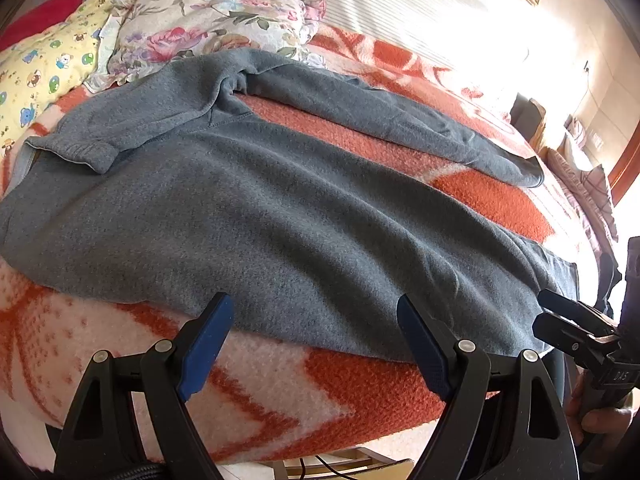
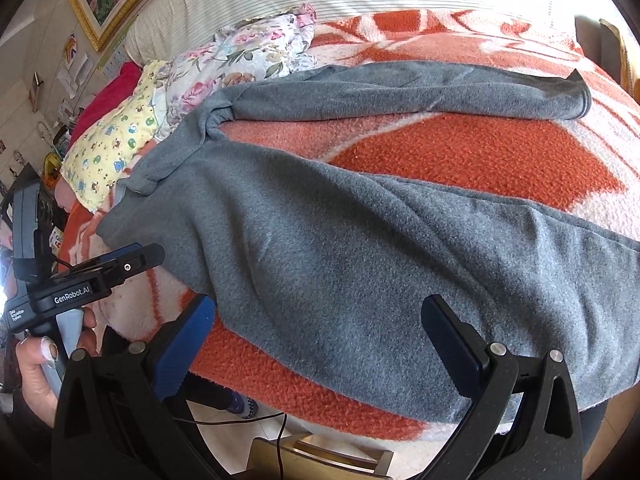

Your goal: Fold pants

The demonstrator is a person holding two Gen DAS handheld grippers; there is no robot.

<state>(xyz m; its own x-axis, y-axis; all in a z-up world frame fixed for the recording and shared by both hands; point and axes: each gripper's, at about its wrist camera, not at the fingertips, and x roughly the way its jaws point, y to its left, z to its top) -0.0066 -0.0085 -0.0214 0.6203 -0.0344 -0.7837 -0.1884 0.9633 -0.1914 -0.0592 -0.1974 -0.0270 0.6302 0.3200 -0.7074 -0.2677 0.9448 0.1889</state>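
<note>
While the grey fleece pants [image 1: 280, 208] lie spread along the near edge of the orange-and-white blanket [image 1: 360, 392] — long axis crosswise to both grippers — the left gripper [image 1: 316, 344] and right gripper [image 2: 320, 344] hover equally near, jaws open, empty.

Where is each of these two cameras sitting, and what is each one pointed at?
Left wrist view: on the left gripper, facing across the bed at the grey pants; the right gripper and a hand show at right.
Right wrist view: on the right gripper, facing the same pants; the left gripper and a hand show at left.
Both share the pants, the orange blanket and the floral pillow.
</note>
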